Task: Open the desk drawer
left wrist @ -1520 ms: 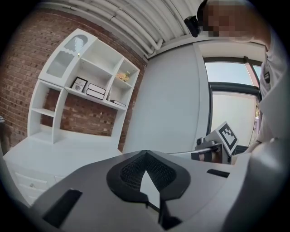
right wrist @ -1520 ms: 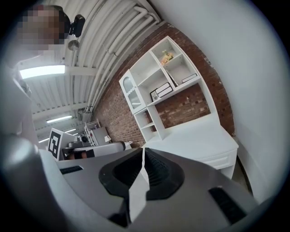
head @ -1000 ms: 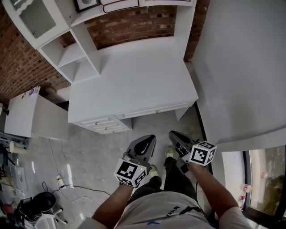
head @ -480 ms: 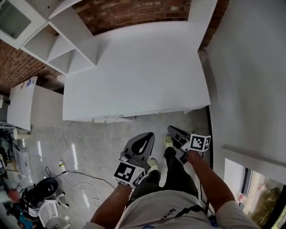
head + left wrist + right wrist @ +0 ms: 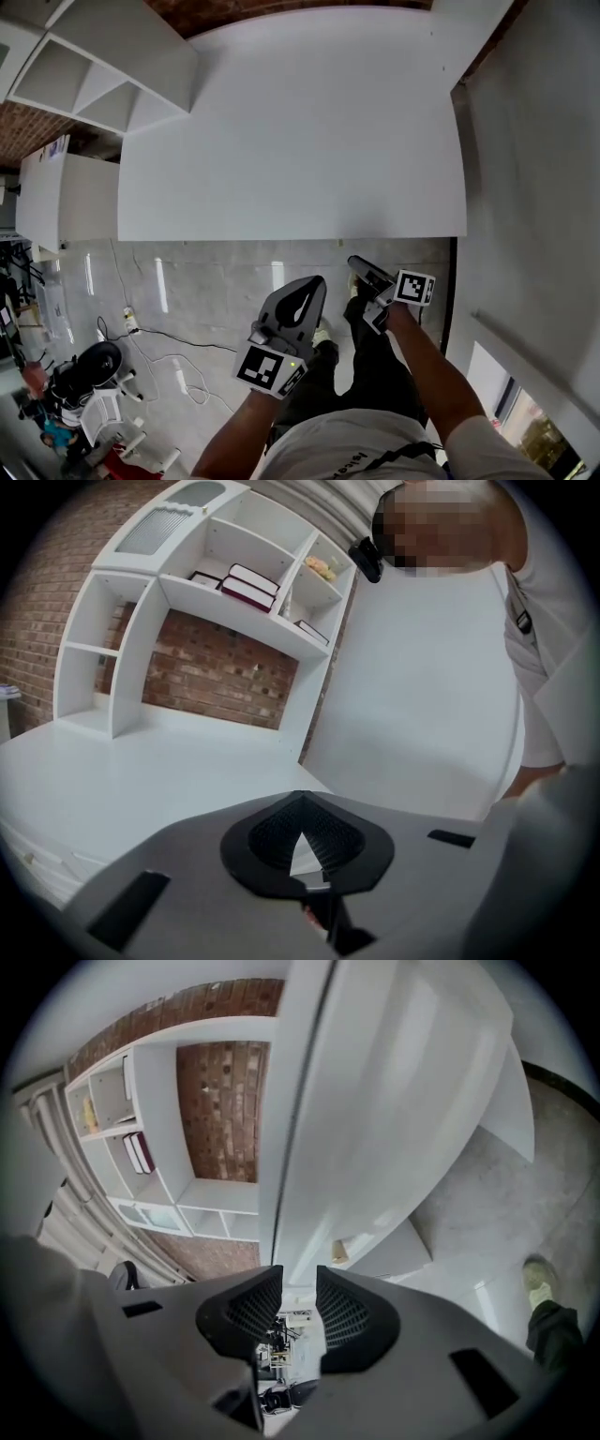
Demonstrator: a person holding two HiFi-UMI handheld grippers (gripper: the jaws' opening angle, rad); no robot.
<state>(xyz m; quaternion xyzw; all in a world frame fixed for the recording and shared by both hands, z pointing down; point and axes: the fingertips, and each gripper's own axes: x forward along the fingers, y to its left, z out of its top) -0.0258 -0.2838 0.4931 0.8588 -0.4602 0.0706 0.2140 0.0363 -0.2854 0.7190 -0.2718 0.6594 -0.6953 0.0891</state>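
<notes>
Right hand-held gripper (image 5: 298, 1290): its jaws are opening; nothing stands between them, only the bench's edge and the room beyond.
Left hand-held gripper (image 5: 299, 803): jaws closed tip to tip, empty; it hangs over the floor (image 5: 216, 281), short of the bench (image 5: 281, 122).
Drawer: I cannot pick it out now; in the head view the white top covers the front where the drawers sit.
Meaning for the task: I judge the opening jaws to be preparation for taking a drawer pull; the drawer is not yet touched.
Against a second ago: the right jaws were together then; the drawer fronts showed along the bench's front edge and are now hidden beneath the top; the bench fills more of the head view, and the shelves (image 5: 94, 66) have slid to the upper left corner.
</notes>
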